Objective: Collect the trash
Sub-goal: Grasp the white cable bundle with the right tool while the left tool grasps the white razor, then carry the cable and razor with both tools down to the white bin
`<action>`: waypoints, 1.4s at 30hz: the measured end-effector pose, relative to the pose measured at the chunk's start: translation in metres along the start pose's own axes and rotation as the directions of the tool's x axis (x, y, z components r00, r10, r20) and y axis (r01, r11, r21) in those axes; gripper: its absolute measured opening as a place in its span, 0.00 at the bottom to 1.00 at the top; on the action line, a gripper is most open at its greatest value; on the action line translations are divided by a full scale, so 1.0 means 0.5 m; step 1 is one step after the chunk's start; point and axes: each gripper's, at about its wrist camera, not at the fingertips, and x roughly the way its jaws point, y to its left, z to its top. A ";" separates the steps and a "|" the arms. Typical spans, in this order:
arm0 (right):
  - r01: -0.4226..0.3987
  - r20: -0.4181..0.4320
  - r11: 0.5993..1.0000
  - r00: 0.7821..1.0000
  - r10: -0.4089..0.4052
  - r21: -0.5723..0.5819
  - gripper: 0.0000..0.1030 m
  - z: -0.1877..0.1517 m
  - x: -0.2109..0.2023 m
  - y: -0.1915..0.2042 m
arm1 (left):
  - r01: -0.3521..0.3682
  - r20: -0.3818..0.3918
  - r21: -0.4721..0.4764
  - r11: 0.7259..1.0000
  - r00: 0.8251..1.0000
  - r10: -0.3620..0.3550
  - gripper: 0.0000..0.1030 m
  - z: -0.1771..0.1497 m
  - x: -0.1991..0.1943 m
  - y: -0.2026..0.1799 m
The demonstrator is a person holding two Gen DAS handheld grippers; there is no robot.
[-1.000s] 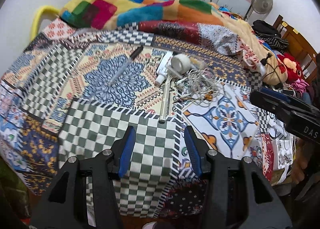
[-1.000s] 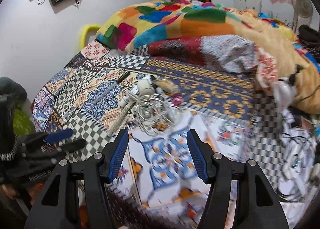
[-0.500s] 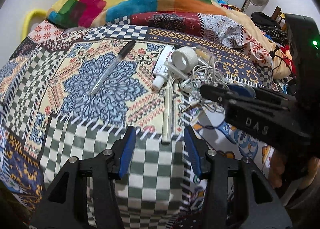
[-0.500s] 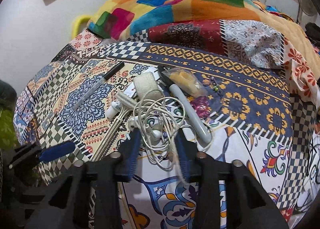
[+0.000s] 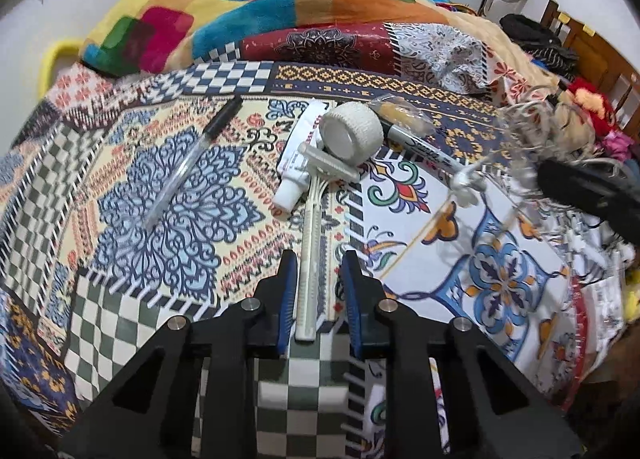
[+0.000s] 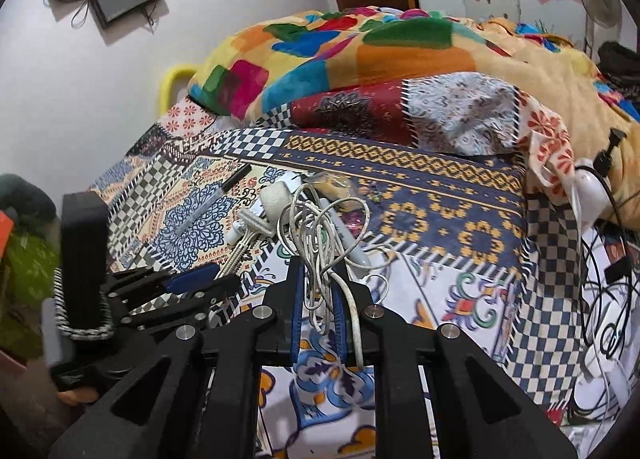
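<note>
The bed's patchwork spread [image 5: 168, 227] is showing a blue filigree medallion on cream, green-and-white checks near the front, navy-and-white checks farther back, and a navy band with orange diamonds. A fleece blanket [image 5: 256, 7] is glowing in blocks of orange, yellow, blue, green and magenta. The left tongs [image 5: 318, 295] are wearing black arms with blue pads, and the right tongs [image 6: 318, 313] are matching them. The tangled cord [image 6: 320, 235] is looking off-white, the razor [image 5: 310, 255] cream, the tape roll [image 5: 352, 133] white, the pen [image 5: 192, 159] clear with a black cap, and the marker [image 5: 424, 151] silver-grey with black lettering.
</note>
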 end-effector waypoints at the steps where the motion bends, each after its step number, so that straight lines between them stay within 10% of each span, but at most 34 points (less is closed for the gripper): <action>1: -0.004 0.001 1.000 1.000 0.004 0.012 0.12 0.001 -0.004 -0.006 | -0.026 0.006 0.024 0.999 1.000 0.026 0.21 0.001 0.003 -0.008; 5: -0.006 0.006 0.999 1.000 0.006 0.031 0.12 0.009 -0.019 -0.019 | -0.021 -0.005 0.032 0.999 1.000 0.021 0.08 0.011 0.009 -0.015; 20: 0.013 0.080 1.000 0.997 -0.014 0.009 0.12 0.029 -0.136 -0.020 | 0.121 -0.037 -0.040 0.992 0.992 -0.123 0.07 -0.029 -0.063 -0.044; 42: -0.038 0.140 0.991 0.989 0.057 -0.128 0.12 0.006 -0.299 0.192 | 0.033 0.215 -0.117 0.993 0.977 -0.007 0.07 -0.103 -0.466 0.052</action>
